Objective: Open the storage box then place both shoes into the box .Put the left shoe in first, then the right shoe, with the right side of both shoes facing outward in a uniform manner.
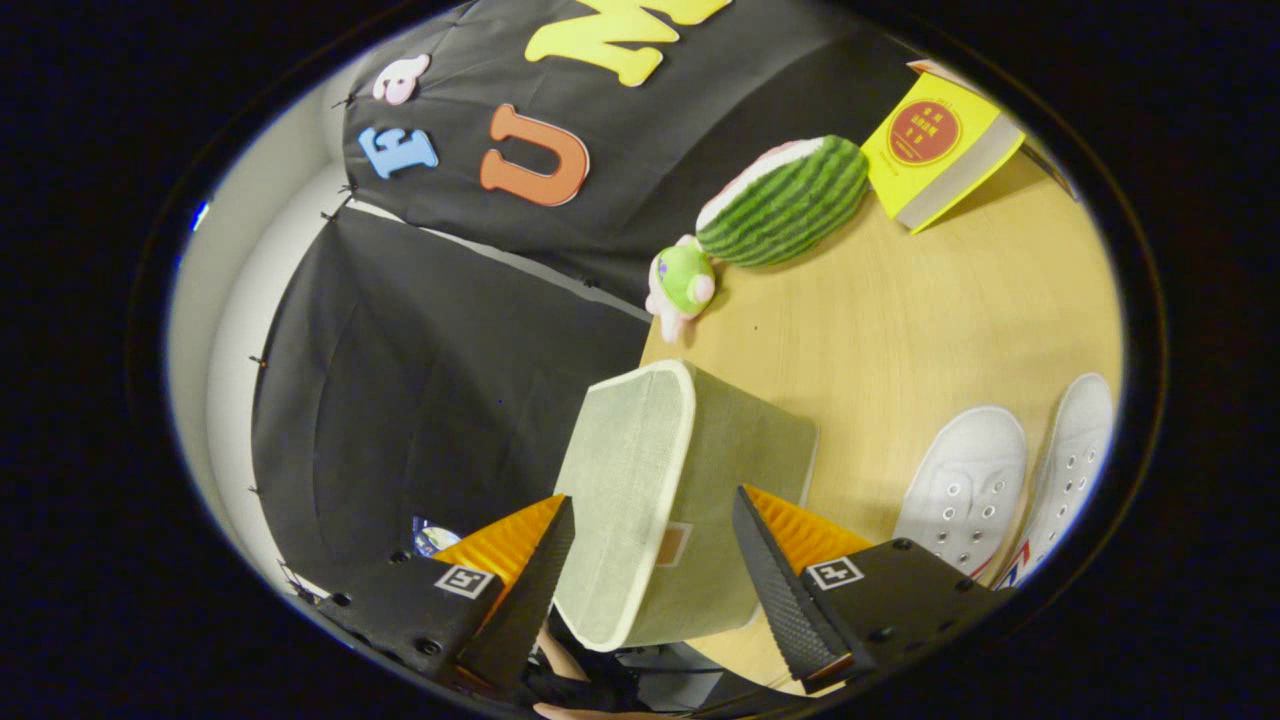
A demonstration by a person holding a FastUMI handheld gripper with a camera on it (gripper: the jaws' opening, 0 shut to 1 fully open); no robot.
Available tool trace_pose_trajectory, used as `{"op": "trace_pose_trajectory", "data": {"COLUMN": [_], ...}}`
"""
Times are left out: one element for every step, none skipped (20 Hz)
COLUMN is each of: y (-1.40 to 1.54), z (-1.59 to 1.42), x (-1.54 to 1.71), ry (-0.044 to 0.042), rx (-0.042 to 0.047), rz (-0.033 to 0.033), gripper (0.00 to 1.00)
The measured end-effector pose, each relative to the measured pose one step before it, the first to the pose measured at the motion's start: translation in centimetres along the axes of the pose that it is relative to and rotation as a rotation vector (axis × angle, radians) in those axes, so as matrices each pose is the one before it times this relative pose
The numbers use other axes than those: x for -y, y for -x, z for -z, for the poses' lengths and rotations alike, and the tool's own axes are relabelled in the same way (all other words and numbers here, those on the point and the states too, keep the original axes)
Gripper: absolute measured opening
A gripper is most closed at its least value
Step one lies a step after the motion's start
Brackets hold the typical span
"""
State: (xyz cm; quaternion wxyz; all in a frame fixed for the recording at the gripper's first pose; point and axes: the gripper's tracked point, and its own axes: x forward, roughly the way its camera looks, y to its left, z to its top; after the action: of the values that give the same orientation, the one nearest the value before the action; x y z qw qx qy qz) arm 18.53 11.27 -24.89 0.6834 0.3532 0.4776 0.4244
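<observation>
A beige fabric storage box (690, 440) with white trim stands on the wooden table (900, 320), its lid down. A small brown tab (673, 545) sits on the lid face toward me. My gripper (652, 497) is open, and the box's near end lies between the two fingers; I cannot tell whether either finger touches it. Two white canvas shoes lie side by side on the table beyond the right finger: one (968, 485) closer to the box, the other (1070, 460) further out.
Beyond the box, by the booth wall, lie a watermelon plush (785, 200), a small green and pink toy (683, 283) and a yellow book (935, 145). Bare tabletop stretches between the box, the shoes and the book. A hand (560, 660) shows below the fingers.
</observation>
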Motion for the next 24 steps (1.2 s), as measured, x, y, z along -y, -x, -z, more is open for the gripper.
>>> {"op": "trace_pose_trajectory", "data": {"y": [-0.394, -0.261, -0.198, -0.065, 0.239, -0.013, -0.187, -0.134, -0.318, -0.342, -0.039, -0.241, 0.091, 0.017, 0.452, 0.121, 0.214, 0.085, 0.162, 0.103, 0.158, -0.109, 0.017, -0.421], "z": [0.227, 0.153, -0.187, -0.48, 0.116, 0.215, 0.559, 0.41, 0.219, 0.212, 0.611, 0.355, 0.186, -0.521, -0.259, 0.298, 0.715, 0.196, -0.033, -0.224, -0.036, -0.122, -0.31, -0.331], "x": [-0.258, -0.344, -0.166, -0.002, 0.017, -0.074, -0.274, -0.291, 0.0, 0.3, -0.016, -0.184, 0.184, 0.74, -0.283, -0.642, -0.93, -1.231, -1.07, -1.285, -1.513, -1.232, -0.92, -0.598], "ry": [-0.02548, -0.03278, -0.03747, -0.03073, -0.01405, -0.00875, -0.00738, -0.00758, 0.00452, 0.01231, 0.00624, -0.00004, 0.011, -0.00378, -0.00455, 0.01264, 0.01984, 0.02186, 0.02321, 0.01526, 0.01371, 0.01443, 0.01798, 0.01286], "rx": [-0.0227, -0.01743, -0.00118, 0.01467, -0.00266, -0.01344, -0.02319, -0.01998, -0.01005, -0.01047, -0.01718, -0.00884, -0.00057, 0.03018, 0.02434, -0.01212, -0.0155, -0.00136, 0.0057, 0.01078, 0.006, 0.00205, 0.00372, 0.00565], "rz": [-0.02882, -0.03945, -0.02614, -0.01941, -0.01462, -0.01795, -0.02166, -0.02133, -0.00026, 0.01668, 0.01008, 0.00033, 0.02736, 0.05013, 0.01826, 0.00095, -0.00148, -0.00295, 0.00462, -0.00227, -0.00612, 0.00314, 0.01743, 0.03225], "gripper": [0.96, 0.94, 0.93, 0.91, 0.86, 0.83, 0.77, 0.71, 0.61, 0.57, 0.47, 0.42, 0.3, 0.18, 0.06, 0.05, 0.05, 0.05, 0.05, 0.05, 0.05, 0.05, 0.05, 0.05]}}
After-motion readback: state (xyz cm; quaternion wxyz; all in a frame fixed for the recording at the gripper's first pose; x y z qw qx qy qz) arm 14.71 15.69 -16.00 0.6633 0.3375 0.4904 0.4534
